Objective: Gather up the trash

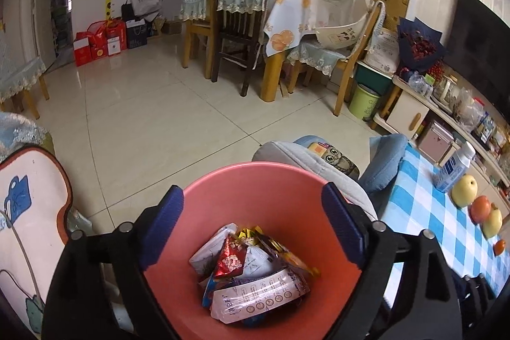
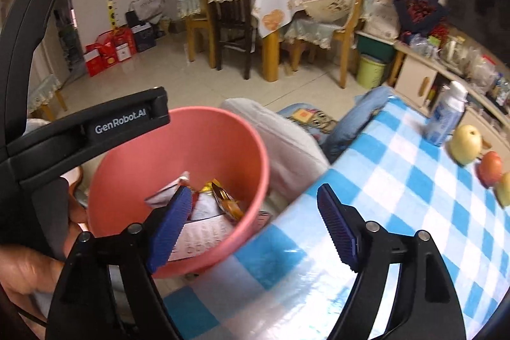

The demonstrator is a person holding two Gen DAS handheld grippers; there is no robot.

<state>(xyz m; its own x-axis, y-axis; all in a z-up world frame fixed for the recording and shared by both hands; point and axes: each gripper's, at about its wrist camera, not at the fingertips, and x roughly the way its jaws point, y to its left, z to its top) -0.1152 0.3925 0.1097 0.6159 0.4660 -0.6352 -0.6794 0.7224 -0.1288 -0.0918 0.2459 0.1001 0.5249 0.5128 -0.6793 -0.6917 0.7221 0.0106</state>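
Note:
A pink bin (image 1: 271,199) holds several crumpled snack wrappers (image 1: 251,273). My left gripper (image 1: 251,225) is open, its blue fingers spread over the bin's mouth with nothing between them. In the right wrist view the same bin (image 2: 223,145) sits at the edge of the blue checked table (image 2: 382,212), with wrappers (image 2: 210,206) inside. My right gripper (image 2: 255,225) is open and empty, its left finger over the bin and its right finger over the tablecloth. The left gripper's black body (image 2: 95,129) reaches over the bin from the left.
On the table's far right stand a white and blue bottle (image 2: 446,117), a yellow pear (image 2: 467,144) and a red fruit (image 2: 491,169). A grey cushioned seat (image 2: 287,142) lies behind the bin. Dining chairs, a covered table and a green bucket (image 2: 369,70) stand further back on the tiled floor.

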